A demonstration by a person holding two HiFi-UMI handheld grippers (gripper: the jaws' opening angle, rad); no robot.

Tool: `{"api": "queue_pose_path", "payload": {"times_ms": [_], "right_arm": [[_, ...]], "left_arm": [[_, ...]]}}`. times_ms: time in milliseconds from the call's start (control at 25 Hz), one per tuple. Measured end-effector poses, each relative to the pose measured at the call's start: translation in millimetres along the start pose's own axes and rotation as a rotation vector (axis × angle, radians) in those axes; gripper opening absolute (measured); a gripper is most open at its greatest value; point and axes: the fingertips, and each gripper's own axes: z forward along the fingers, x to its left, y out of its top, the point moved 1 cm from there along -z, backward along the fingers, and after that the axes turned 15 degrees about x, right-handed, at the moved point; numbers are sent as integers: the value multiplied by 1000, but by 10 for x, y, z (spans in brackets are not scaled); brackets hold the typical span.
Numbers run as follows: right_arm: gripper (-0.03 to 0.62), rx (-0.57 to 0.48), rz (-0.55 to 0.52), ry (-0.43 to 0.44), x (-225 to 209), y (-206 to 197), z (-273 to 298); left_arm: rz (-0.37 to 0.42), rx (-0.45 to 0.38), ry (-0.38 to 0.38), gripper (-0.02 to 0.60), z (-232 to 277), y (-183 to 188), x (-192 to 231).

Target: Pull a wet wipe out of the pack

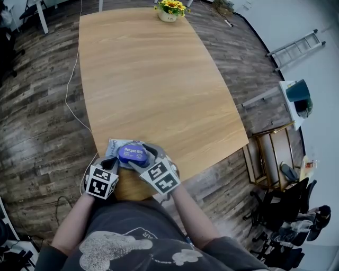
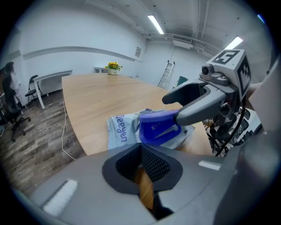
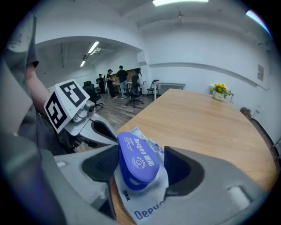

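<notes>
A white wet-wipe pack point(image 1: 114, 147) with a blue oval lid point(image 1: 132, 155) lies at the near edge of the wooden table point(image 1: 153, 79). My right gripper point(image 3: 140, 169) is open around the lid point(image 3: 136, 160). Its left pad touches the lid's side, and a gap shows at the right pad. In the left gripper view the lid point(image 2: 158, 127) looks tilted up from the pack point(image 2: 123, 129), with a right finger point(image 2: 193, 110) against it. My left gripper point(image 2: 142, 165) is shut just short of the pack's near edge, with only table wood showing between its pads.
A pot of yellow flowers point(image 1: 169, 10) stands at the table's far end. A white cable point(image 1: 71, 90) runs over the floor on the left. A ladder point(image 1: 296, 47), a metal shelf cart point(image 1: 275, 153) and office chairs are on the right. Several people point(image 3: 120, 81) stand far off.
</notes>
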Motion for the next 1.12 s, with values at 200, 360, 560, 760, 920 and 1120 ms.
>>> {"api": "queue_pose_path", "payload": {"times_ms": [200,360,560,760,920,1120], "right_arm": [[241,-125,72,-106,-374,170,-204],[225,-132,131,-133,-605,163,-120],[222,-113,195,-155,-809,114,12],[218,-70,165,-201,-897,54,158],[203,-51,138,-210,-877,28,244],[183,-72,112,-216,-849,41,257]], "left_arm": [[15,10,28,18,14,12,12],[11,17,30,18,23,-13,25],[-1,12,31,18,1,-2,22],[-9,5,49,18,8,-3,24],[-23,3,63,18,14,-8,32],[-40,-2,73,18,3,-3,50]]}}
